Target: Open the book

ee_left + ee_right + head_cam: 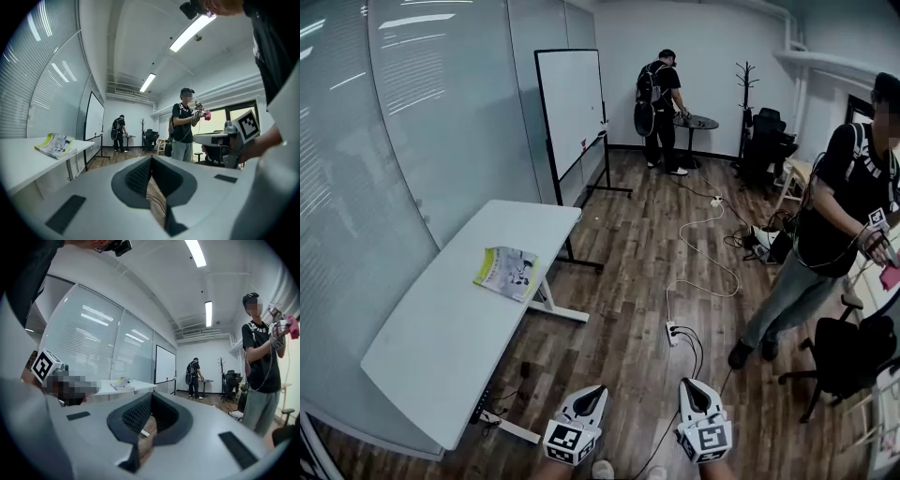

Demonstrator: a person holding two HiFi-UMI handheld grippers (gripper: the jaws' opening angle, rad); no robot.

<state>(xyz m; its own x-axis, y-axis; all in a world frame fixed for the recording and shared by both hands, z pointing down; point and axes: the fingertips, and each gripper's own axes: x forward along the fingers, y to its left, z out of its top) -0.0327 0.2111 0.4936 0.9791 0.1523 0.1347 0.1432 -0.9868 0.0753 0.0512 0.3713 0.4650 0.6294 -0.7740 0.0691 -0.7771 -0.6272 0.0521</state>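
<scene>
The book [506, 273] lies closed on the worktop [431, 361], far left. Our left claw [596, 392] and right claw [694, 384], both pinched together and seemingly empty, hang well apart from it. We should approach, then lift the cover's edge.

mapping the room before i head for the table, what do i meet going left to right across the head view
book → whiteboard → person standing at the back → coat rack → person in black at the right edge
</scene>
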